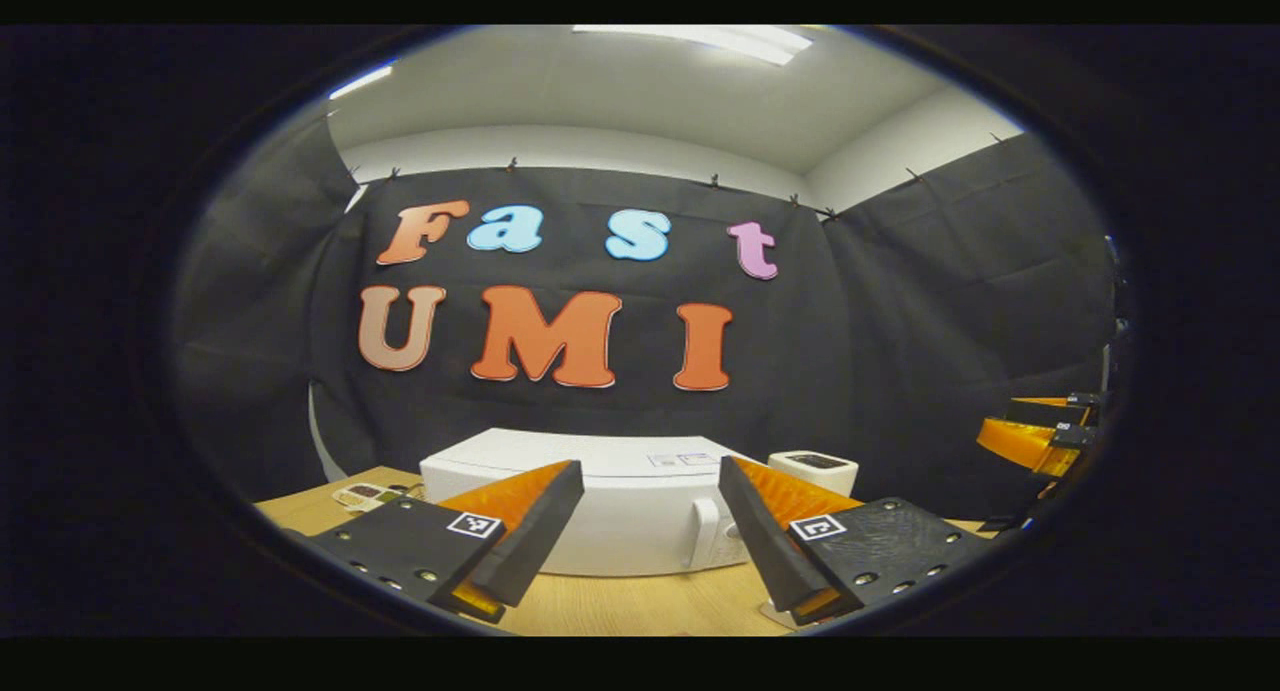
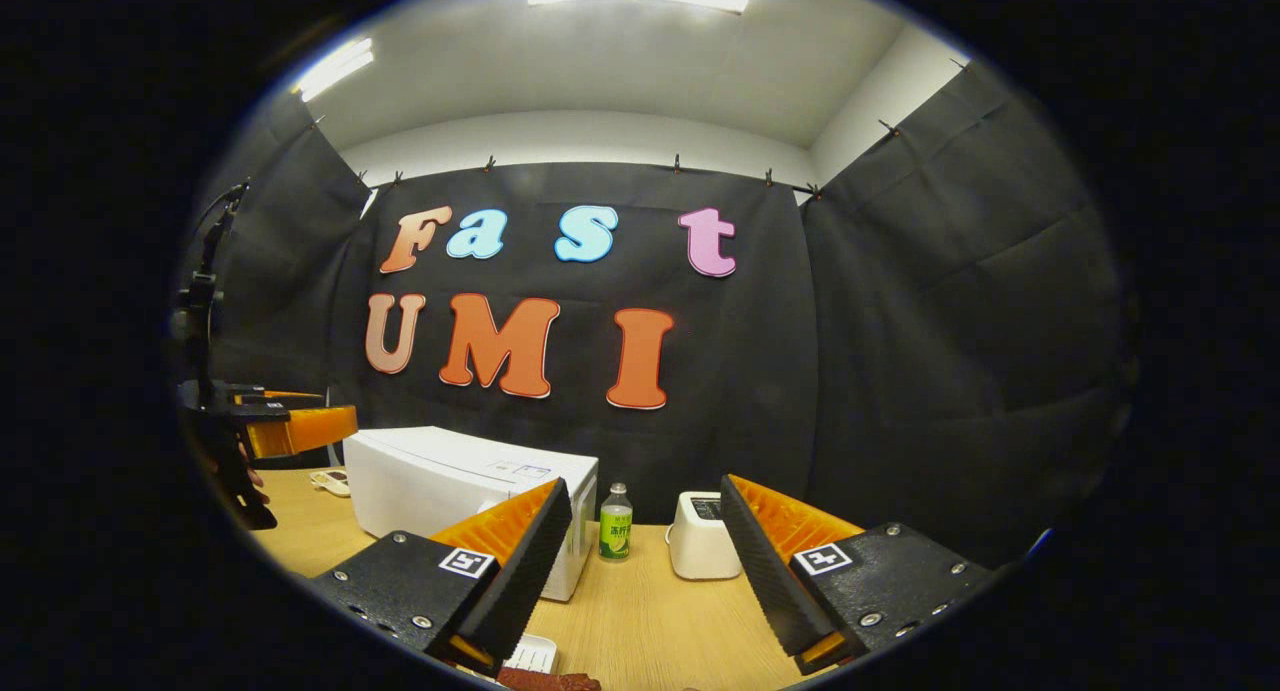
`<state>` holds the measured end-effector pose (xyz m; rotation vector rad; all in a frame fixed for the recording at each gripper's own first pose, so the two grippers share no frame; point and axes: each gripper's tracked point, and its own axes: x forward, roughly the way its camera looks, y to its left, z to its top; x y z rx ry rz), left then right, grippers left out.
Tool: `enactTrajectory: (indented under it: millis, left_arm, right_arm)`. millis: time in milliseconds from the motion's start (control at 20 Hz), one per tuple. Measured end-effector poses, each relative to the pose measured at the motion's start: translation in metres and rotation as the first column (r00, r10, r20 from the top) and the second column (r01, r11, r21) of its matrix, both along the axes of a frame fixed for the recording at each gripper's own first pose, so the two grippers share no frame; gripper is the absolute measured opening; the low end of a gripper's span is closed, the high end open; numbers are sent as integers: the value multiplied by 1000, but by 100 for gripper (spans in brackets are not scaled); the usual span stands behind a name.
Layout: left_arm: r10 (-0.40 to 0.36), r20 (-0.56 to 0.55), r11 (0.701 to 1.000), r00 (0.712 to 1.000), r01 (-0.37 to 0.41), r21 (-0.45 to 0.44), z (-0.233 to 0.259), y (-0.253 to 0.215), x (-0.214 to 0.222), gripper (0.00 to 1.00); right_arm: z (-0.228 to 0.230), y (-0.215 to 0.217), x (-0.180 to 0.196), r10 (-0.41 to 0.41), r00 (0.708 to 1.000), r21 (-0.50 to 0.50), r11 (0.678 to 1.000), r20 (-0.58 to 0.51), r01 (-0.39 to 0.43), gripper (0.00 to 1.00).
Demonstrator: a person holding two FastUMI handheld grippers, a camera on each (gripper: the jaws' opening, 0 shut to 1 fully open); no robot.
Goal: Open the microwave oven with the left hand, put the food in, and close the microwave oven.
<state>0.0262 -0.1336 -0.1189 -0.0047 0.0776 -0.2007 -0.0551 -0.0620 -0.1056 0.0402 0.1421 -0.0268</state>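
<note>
White boxy microwave (image 1: 620, 511) (door closed) sits on wood table (image 1: 640, 601); both tongs (image 1: 650, 561) (image 2: 645, 591) spread, empty.

food (image 2: 550, 681) — cut by bottom edge | microwave (image 1: 620, 516) front — partly behind claw fingers

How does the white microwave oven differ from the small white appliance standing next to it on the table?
The microwave oven is a wide, low box; the small white appliance is narrow and upright. The microwave oven has a flat white top; the small appliance has a dark panel on top. Both are white and stand on the wooden table.
</note>
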Motion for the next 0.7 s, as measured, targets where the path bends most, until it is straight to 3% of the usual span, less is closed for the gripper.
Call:
enactTrajectory:
  millis: [450, 700]
  left_arm:
    - [-88, -75, 995, 993, 91, 40, -78, -66, 21, 88]
    - [-75, -148, 994, 986, 85, 67, -136, -78, 43, 92]
  right_arm:
    - [-51, -11, -12, 4, 998, 18, 1000, -66, -3, 93]
    - [-81, -20, -18, 3, 994, 31, 1000, -106, 0, 93]
